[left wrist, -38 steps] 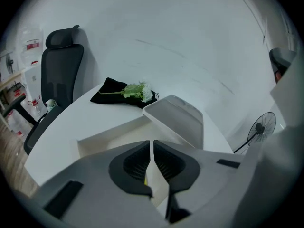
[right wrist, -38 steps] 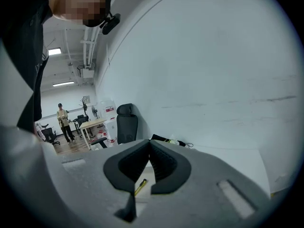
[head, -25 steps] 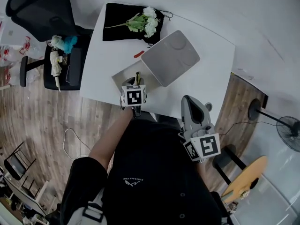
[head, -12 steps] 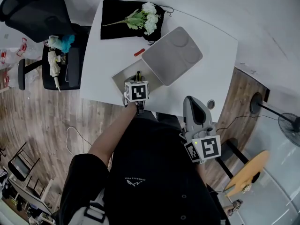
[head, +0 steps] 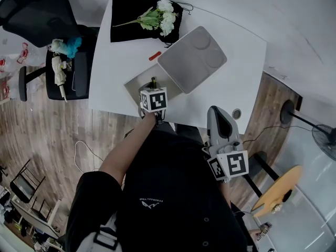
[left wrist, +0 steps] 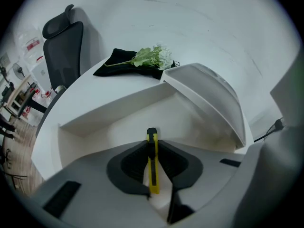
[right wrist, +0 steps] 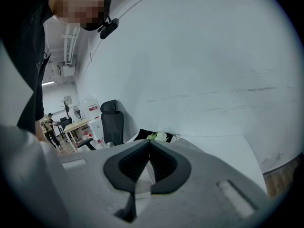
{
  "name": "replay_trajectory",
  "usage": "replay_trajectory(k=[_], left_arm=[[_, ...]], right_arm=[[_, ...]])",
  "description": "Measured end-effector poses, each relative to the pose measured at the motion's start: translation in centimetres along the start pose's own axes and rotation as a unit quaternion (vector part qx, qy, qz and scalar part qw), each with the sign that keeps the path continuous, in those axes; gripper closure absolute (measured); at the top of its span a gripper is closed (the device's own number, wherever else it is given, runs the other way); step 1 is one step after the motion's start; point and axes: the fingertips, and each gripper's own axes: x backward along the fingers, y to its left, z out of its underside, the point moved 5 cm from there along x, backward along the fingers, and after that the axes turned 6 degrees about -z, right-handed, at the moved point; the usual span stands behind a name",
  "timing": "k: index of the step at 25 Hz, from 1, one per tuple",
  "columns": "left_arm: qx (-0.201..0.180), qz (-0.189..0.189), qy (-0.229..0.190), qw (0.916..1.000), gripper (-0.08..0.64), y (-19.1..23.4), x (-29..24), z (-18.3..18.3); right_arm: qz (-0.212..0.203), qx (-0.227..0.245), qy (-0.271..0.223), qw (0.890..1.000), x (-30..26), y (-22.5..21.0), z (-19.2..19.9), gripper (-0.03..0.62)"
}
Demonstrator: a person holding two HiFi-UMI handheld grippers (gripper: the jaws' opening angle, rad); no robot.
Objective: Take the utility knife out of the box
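Observation:
The open white box (head: pixel 135 84) sits on the white table, its lid (head: pixel 192 60) leaning back to the right. My left gripper (head: pixel 153 87) points steeply down into the box. In the left gripper view the jaws of the left gripper (left wrist: pixel 152 142) are closing, and their pads touch both sides of the yellow and black utility knife (left wrist: pixel 153 167). The knife stands on edge between them, with its black tip (head: pixel 153 80) poking out beyond the jaws. My right gripper (head: pixel 218 114) hangs off the table's near edge, shut and holding nothing (right wrist: pixel 149 144).
A black cloth (head: pixel 126 20) with white flowers (head: pixel 160 16) lies at the table's far side, and a small red item (head: pixel 155 56) lies beside the lid. A black office chair (head: pixel 37 14) stands to the left of the table. A fan (head: pixel 323 140) stands on the floor at the right.
The left gripper has stayed over the box, leaning slightly further in. The right gripper has kept still. The whole view has shifted a little.

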Motion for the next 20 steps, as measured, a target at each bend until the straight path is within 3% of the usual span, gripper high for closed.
replay_trajectory(k=[6,20], left_arm=[[0.015,0.010,-0.008,0.9998,0.497,0.4,0.8,-0.3],[0.034,0.015,-0.105,0.9938,0.499,0.3,5.7,-1.4]], right_arm=[[-0.008,0.006,-0.001,1.000,0.3,0.1,0.0,0.588],[-0.059,0.012,-0.010,0.998,1.7,-0.4,0.3,0.588]])
